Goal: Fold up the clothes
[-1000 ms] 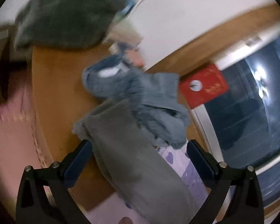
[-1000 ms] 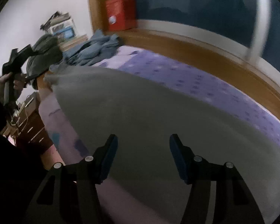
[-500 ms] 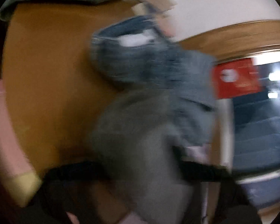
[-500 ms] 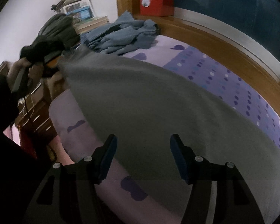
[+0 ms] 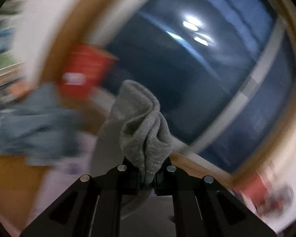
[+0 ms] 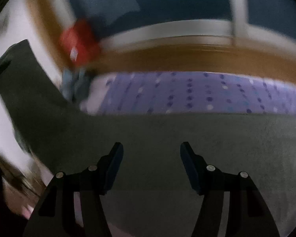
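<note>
A grey garment (image 6: 167, 138) lies spread across the purple dotted bedsheet (image 6: 187, 92). My left gripper (image 5: 147, 174) is shut on a bunched end of the grey garment (image 5: 142, 122), which stands up between its jaws, lifted off the bed. In the right wrist view that lifted end (image 6: 23, 75) rises at the left. My right gripper (image 6: 151, 165) is open and empty, hovering just over the flat part of the garment.
A pile of blue clothes (image 5: 29, 124) lies at the bed's far corner, blurred. A red box (image 5: 82, 69) stands on the wooden ledge (image 6: 187, 59) under a dark window (image 5: 187, 69). A wooden surface (image 5: 11, 183) sits left of the bed.
My left gripper has closed on the garment's end and swung up and right with it. The right gripper stayed open over the garment, its view tilting toward the window.
</note>
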### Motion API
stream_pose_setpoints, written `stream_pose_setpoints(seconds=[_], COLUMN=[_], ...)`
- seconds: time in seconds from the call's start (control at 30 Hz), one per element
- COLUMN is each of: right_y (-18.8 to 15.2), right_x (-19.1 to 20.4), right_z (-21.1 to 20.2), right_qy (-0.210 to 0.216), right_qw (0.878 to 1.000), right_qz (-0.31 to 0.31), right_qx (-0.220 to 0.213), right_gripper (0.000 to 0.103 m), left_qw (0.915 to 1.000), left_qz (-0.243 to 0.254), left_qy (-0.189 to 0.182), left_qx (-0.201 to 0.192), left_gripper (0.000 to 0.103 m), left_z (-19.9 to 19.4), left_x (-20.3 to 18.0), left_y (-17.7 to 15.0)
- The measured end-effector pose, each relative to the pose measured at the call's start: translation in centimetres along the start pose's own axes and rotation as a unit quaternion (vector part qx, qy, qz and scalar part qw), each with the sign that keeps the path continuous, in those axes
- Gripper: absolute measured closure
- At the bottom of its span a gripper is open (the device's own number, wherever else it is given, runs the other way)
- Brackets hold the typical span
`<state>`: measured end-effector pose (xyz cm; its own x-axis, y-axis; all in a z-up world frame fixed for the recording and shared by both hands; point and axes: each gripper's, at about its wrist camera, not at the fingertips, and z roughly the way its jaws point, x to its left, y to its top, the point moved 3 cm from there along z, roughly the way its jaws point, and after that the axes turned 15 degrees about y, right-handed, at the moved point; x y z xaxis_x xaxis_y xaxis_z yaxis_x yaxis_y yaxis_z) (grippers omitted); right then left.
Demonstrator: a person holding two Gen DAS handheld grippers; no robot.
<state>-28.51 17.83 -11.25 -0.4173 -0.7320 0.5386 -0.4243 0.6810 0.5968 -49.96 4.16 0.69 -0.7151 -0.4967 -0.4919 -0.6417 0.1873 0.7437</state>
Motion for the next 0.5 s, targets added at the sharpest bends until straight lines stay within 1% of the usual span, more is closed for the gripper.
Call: stream_pose_setpoints(seconds=[0.07, 0.1, 0.13, 0.2, 0.27, 0.3, 0.37, 0.4, 0.43, 0.47, 0.5], right_y=[1.2, 1.7, 1.9, 1.9, 1.0, 0.6, -0.9, -1.7, -2.6, -3.5, -4.2], right_x=[-2.9, -4.3, -5.9, -10.0, -15.0, -17.3, -22.7, -24.8, -27.0, -29.1, -30.8], right_z=[-1.8, -3.0, -4.8, -9.4, -14.2, -16.1, -20.4, -22.0, -23.7, -25.2, -26.4], right_qy=[0.039, 0.055, 0.061, 0.06, 0.062, 0.058, 0.02, 0.008, 0.001, -0.005, -0.002], right_qw=[0.998, 0.996, 0.994, 0.991, 0.984, 0.981, 0.974, 0.97, 0.965, 0.96, 0.954], right_qz=[0.051, 0.069, 0.078, 0.097, 0.135, 0.151, 0.193, 0.212, 0.234, 0.254, 0.27], right_qx=[-0.014, -0.022, -0.036, -0.066, -0.096, -0.105, -0.12, -0.121, -0.121, -0.122, -0.127], right_gripper=[0.042, 0.042, 0.042, 0.042, 0.042, 0.042, 0.042, 0.042, 0.042, 0.042, 0.042], left_qw=[0.9981, 0.9958, 0.9936, 0.9884, 0.9822, 0.9791, 0.9719, 0.9673, 0.9624, 0.9588, 0.9553], left_qz=[0.039, 0.061, 0.077, 0.104, 0.127, 0.136, 0.144, 0.149, 0.155, 0.165, 0.179], left_qy=[-0.041, -0.061, -0.072, -0.088, -0.103, -0.108, -0.127, -0.136, -0.145, -0.148, -0.15], left_qx=[0.022, 0.031, 0.043, 0.067, 0.093, 0.106, 0.137, 0.153, 0.169, 0.177, 0.181], left_gripper=[0.096, 0.096, 0.096, 0.096, 0.095, 0.095, 0.095, 0.096, 0.096, 0.095, 0.096], left_z=[1.9, 3.1, 4.3, 6.4, 8.8, 10.1, 12.2, 13.2, 14.2, 14.9, 15.5], left_x=[-6.7, -10.7, -13.8, -19.3, -24.7, -27.2, -31.4, -33.5, -35.5, -37.3, -39.1], left_y=[-1.7, -3.0, -4.3, -7.0, -9.9, -11.5, -14.5, -16.2, -17.9, -19.5, -21.3])
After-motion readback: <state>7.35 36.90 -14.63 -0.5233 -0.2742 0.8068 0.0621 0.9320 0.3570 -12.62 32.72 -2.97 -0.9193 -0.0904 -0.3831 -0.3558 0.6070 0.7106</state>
